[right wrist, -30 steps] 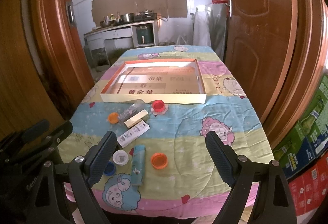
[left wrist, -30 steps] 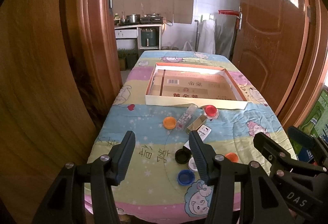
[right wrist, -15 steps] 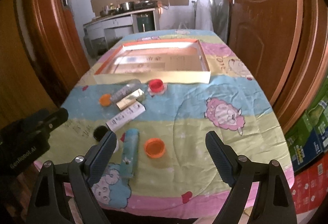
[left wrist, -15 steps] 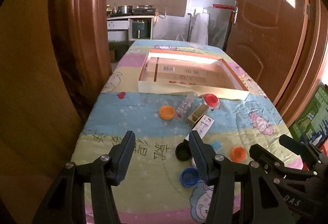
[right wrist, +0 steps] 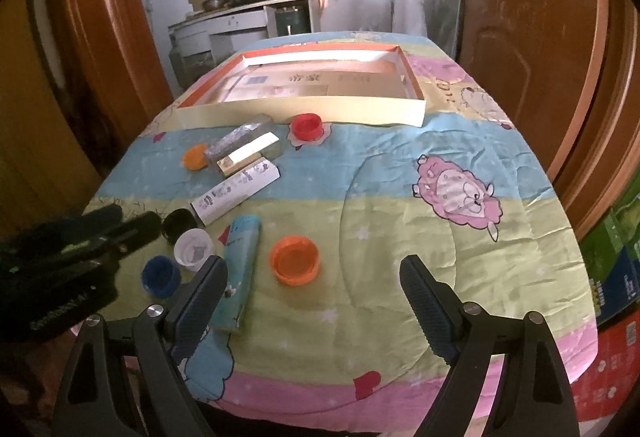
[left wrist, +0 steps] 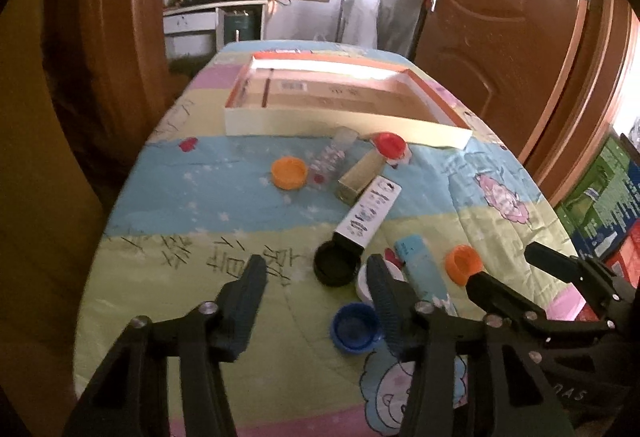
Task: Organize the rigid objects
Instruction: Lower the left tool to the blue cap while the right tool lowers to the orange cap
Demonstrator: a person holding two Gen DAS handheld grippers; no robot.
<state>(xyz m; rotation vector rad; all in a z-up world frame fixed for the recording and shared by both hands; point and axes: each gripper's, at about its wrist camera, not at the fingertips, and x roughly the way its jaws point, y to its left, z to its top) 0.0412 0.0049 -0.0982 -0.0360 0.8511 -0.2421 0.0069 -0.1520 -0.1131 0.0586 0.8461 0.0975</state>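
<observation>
While both grippers hang over the near end of the table, nothing is held: the left gripper (left wrist: 316,269), jaws just narrowing on empty air, and the right gripper (right wrist: 312,277), jaws wide apart. Caps, small boxes and a blue tube (right wrist: 240,269) lie loose before the empty tray (right wrist: 304,113). Step in hand looks like approach; next, likely closing on the orange cap (right wrist: 295,259).

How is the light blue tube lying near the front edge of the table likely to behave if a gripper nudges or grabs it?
The light blue tube lies on its side and looks round, so a sideways nudge would probably roll it. The quilted cloth under it may damp that. It looks rigid and probably light; a grip across its width should hold.
</observation>
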